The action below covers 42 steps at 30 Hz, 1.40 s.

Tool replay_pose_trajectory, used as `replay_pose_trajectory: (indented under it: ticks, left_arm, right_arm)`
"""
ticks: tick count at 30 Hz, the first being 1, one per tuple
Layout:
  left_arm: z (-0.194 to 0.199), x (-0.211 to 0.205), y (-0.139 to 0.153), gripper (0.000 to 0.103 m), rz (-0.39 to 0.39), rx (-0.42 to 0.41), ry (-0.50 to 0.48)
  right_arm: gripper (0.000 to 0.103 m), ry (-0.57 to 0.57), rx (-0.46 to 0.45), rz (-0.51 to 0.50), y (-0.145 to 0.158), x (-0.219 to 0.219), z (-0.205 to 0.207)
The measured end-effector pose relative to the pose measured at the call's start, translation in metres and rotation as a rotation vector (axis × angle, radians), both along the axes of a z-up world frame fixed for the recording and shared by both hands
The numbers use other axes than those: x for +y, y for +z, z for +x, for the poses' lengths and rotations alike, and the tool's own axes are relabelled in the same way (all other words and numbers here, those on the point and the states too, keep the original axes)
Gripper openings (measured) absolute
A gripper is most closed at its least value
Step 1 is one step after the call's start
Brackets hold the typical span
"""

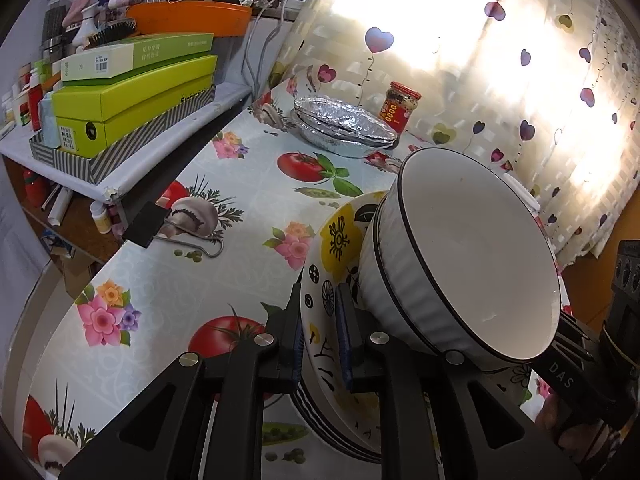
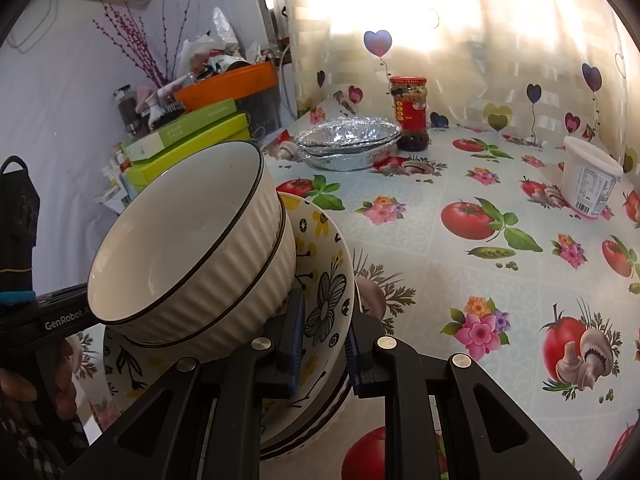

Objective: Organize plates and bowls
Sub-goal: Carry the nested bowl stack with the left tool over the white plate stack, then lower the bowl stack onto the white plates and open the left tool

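A stack of patterned plates (image 1: 326, 336) with yellow and black flower prints carries two nested white ribbed bowls (image 1: 460, 260) with dark rims. My left gripper (image 1: 320, 344) is shut on the left rim of the plate stack. My right gripper (image 2: 322, 344) is shut on the opposite rim of the same plates (image 2: 328, 300), with the bowls (image 2: 192, 248) to its left. The stack sits between both grippers above the flowered tablecloth (image 2: 440, 272). Whether it touches the table I cannot tell.
Stacked foil trays (image 1: 344, 128) and a red-labelled jar (image 1: 400, 106) stand at the back by the curtain. A white tub (image 2: 590, 178) sits at the right. A shelf with green boxes (image 1: 136, 96) and an orange bin is at the left. A binder clip (image 1: 148, 224) lies at the table edge.
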<state>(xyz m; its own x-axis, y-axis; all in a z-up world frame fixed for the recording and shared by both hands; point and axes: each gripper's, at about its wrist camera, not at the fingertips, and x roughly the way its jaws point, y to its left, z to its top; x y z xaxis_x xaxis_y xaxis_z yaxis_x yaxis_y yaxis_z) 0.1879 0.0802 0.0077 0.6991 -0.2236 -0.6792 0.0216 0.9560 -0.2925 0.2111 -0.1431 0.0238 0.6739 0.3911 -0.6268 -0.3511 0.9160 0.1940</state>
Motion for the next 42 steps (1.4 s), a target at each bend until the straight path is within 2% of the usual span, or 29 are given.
replay_pose_trajectory:
  ticks: [13,16,17,18,19,21,34,42]
  left_arm:
    - [-0.001,0.001,-0.001,0.015,-0.007,0.004,0.003]
    - [-0.004,0.003,0.005,0.018,0.019,-0.026,0.026]
    - [-0.006,0.006,0.010,0.020,0.035,-0.050,0.045]
    - [-0.006,0.009,0.014,0.031,0.027,-0.067,0.051]
    - [-0.007,0.014,0.018,0.043,0.005,-0.082,0.056]
    - [-0.007,0.018,0.022,0.045,0.007,-0.089,0.069]
    - [-0.025,0.013,0.025,0.045,0.041,-0.060,0.082]
    - [-0.062,0.005,0.023,0.045,0.068,-0.039,0.087]
  right_arm:
    - [0.019,-0.004,-0.008,0.015,0.002,-0.002,-0.005]
    - [0.019,-0.003,-0.012,0.018,0.003,-0.003,-0.005]
    - [0.026,-0.016,-0.022,0.015,0.004,-0.004,-0.006]
    - [0.044,-0.054,-0.048,-0.006,0.007,-0.006,-0.008]
    - [0.049,-0.071,-0.062,0.000,0.008,-0.011,-0.008]
    - [0.057,-0.074,-0.048,0.051,0.010,-0.021,-0.006]
    - [0.063,-0.089,-0.067,0.032,0.023,-0.027,-0.028]
    - [0.064,-0.094,-0.070,0.037,0.027,-0.028,-0.061]
